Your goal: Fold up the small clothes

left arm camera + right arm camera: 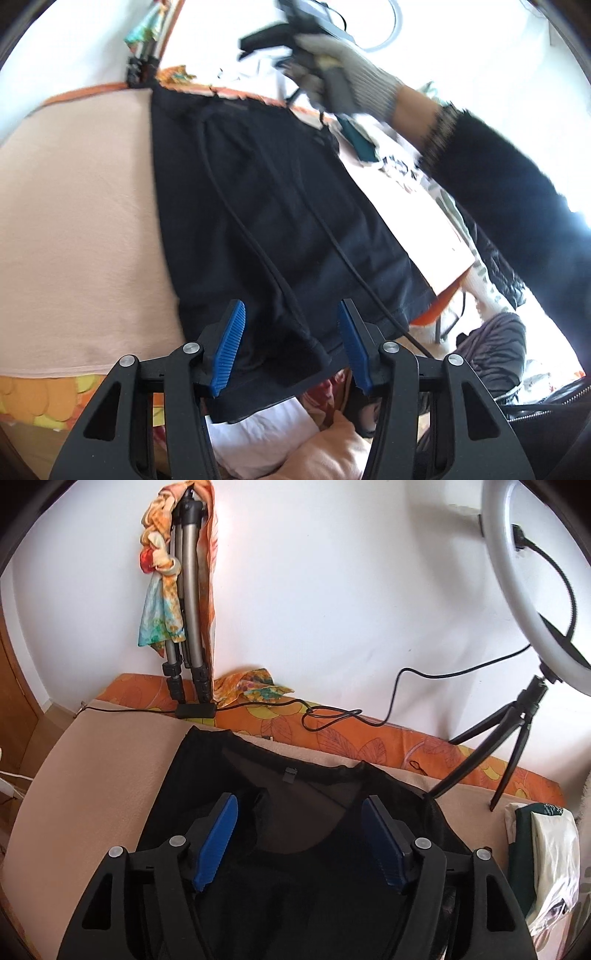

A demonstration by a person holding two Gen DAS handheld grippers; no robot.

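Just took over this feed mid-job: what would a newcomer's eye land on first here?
The black garment dominates both views, spread flat on the beige cloth, neckline toward the wall. The left gripper and right gripper both hang open over it, blue pads apart. Next comes the ring light on its small tripod at the right, above the orange floral cover.
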